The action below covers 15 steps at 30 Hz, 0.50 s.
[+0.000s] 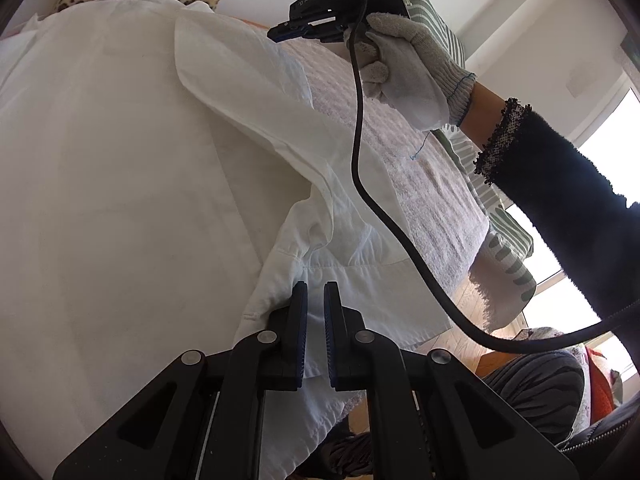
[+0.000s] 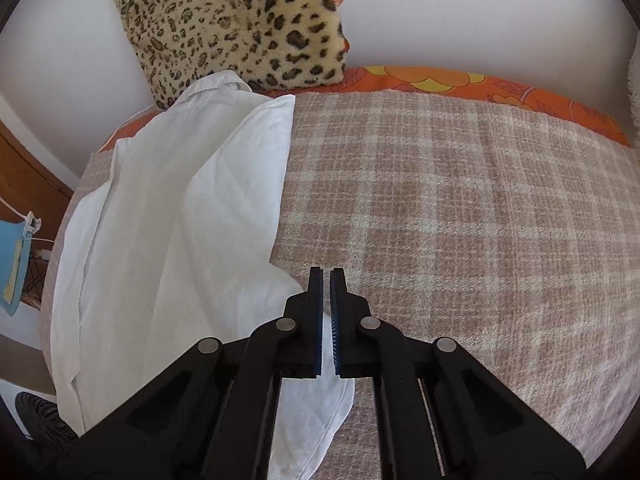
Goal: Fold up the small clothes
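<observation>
**Fingers pinched on white shirt, both sides**

Fingers of your left gripper (image 1: 315, 292) are nearly shut, pinching a fold of the white shirt (image 1: 132, 184) near its lower edge. Your right gripper (image 2: 326, 276) is closed too, its pads almost meeting, with the shirt's edge between them where it spills off the pile. You have the garment spread across the left part of the plaid blanket (image 2: 460, 208), its collar end near the leopard-print cushion (image 2: 240, 20). Your gloved hand (image 1: 412, 76) grips the right tool, its black cable (image 1: 356, 140) trailing over the cloth.
</observation>
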Each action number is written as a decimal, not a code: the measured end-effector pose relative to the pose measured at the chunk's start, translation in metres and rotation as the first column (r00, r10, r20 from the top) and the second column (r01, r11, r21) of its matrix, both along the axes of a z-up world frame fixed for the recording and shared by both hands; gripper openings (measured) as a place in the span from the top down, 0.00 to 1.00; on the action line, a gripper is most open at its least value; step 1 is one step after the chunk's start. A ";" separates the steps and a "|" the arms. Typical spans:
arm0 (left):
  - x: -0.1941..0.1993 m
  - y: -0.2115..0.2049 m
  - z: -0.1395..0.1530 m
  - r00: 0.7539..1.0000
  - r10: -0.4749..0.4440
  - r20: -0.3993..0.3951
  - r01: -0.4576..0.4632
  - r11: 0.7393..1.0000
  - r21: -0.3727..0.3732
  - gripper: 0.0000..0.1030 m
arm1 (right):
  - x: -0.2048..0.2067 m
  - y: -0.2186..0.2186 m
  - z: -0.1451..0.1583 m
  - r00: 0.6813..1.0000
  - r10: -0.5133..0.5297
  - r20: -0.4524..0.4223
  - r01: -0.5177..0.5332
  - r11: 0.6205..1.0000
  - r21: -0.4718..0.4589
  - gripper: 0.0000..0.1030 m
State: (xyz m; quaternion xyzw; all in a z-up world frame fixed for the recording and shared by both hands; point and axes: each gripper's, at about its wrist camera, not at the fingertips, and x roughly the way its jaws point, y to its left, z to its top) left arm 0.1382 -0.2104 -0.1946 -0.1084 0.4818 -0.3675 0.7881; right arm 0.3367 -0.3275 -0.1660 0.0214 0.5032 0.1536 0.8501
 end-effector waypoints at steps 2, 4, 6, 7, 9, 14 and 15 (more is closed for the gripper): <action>0.000 0.001 0.000 1.000 0.000 -0.002 0.000 1.000 -0.001 0.93 | 0.002 -0.008 0.007 1.000 -0.020 0.001 0.020 0.998 0.062 0.96; -0.001 0.003 0.000 1.000 0.002 -0.006 -0.002 1.000 -0.005 0.93 | 0.000 -0.013 0.013 0.999 -0.039 -0.006 0.039 0.995 0.091 0.96; -0.003 0.006 0.000 1.000 0.002 -0.015 -0.002 1.000 -0.012 0.93 | -0.006 -0.011 0.020 1.000 -0.021 -0.014 0.023 0.992 0.126 0.95; -0.004 0.009 0.000 1.000 0.004 -0.027 -0.005 1.000 -0.027 0.93 | -0.011 -0.008 0.023 1.000 0.004 -0.019 -0.002 0.989 0.145 0.95; -0.010 0.015 0.002 0.999 0.016 -0.046 -0.019 0.998 -0.054 0.93 | -0.024 0.002 0.026 0.997 0.064 -0.042 -0.057 0.985 0.161 0.93; -0.025 0.033 0.017 0.997 0.060 0.044 -0.059 0.998 -0.035 0.89 | -0.061 0.012 0.025 0.982 0.160 -0.103 -0.138 0.971 0.195 0.66; -0.024 0.036 0.020 0.995 0.074 0.066 -0.073 0.997 -0.025 0.82 | -0.068 0.013 0.025 0.978 0.174 -0.114 -0.148 0.967 0.206 0.65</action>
